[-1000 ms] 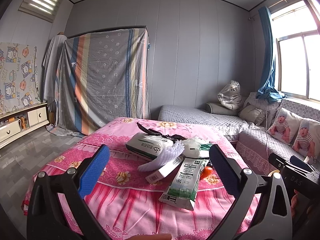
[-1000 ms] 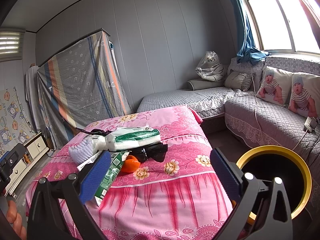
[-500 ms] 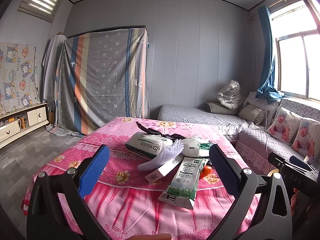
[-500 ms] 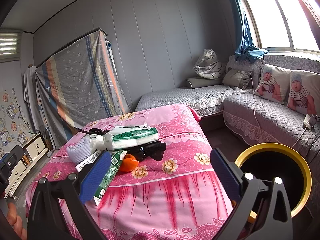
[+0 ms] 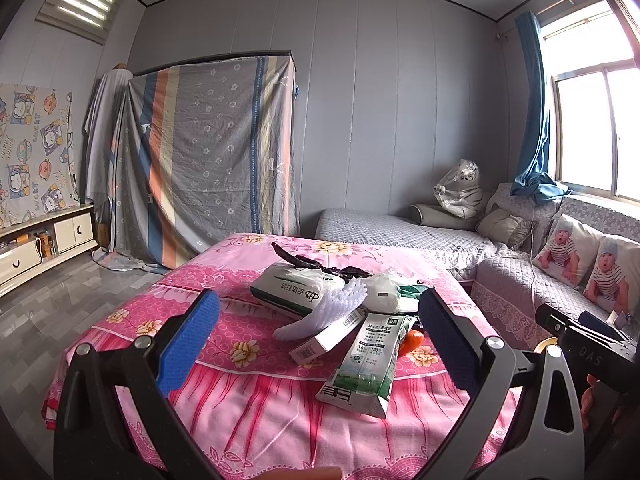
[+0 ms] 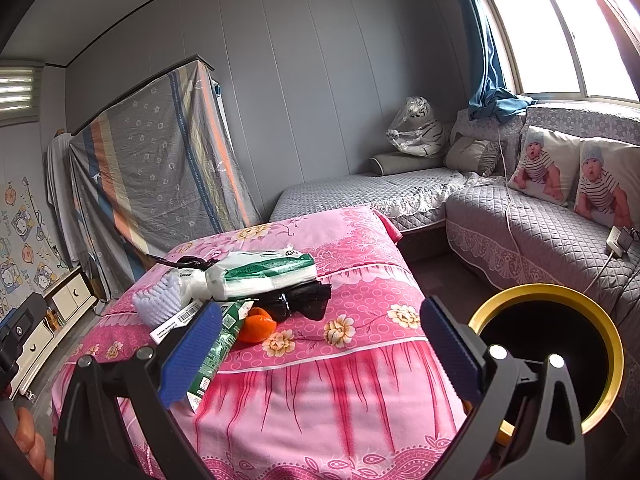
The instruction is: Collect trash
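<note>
From my left gripper (image 5: 318, 326), jaws wide and empty, I see the trash heaped on the pink floral-cloth table (image 5: 256, 404): white tissue pack (image 5: 290, 286), flat white barcoded box (image 5: 326, 336), green-and-white milk carton (image 5: 366, 364) overhanging the near edge. My right gripper (image 6: 320, 350), jaws wide and empty, shows an orange fruit (image 6: 258, 324), a crumpled black plastic bag (image 6: 304, 300), then the yellow-rimmed black bin (image 6: 612, 320). Risk: nudging the carton, probably empty, tips it floorward.
</note>
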A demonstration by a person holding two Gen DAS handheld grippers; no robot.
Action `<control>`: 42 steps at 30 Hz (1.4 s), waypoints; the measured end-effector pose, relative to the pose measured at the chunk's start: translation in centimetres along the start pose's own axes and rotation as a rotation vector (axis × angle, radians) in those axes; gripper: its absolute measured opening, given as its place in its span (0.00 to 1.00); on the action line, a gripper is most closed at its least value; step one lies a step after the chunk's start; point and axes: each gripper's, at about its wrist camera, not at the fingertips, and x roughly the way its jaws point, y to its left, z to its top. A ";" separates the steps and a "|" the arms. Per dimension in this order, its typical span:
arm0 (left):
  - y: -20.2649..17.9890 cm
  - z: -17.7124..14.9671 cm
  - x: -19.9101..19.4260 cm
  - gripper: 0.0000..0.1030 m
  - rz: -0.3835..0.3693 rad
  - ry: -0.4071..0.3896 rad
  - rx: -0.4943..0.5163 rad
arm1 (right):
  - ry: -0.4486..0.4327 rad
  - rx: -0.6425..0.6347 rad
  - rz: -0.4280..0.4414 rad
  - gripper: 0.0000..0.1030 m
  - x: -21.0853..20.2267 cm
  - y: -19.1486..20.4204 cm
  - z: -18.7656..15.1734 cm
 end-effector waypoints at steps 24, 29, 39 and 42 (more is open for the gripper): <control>-0.1 -0.1 0.1 0.92 -0.012 0.007 -0.001 | 0.006 0.011 -0.019 0.93 0.3 -0.3 -0.2; 0.2 -0.5 0.4 0.92 -0.063 0.049 -0.017 | 0.009 0.004 -0.019 0.93 0.7 -0.3 0.1; 1.2 -1.8 1.1 0.92 -0.309 0.101 -0.087 | 0.161 0.048 0.183 0.93 4.7 -3.3 2.2; 0.7 -2.0 1.7 0.92 -0.359 0.135 -0.072 | 0.209 0.069 0.242 0.93 5.9 -3.7 2.5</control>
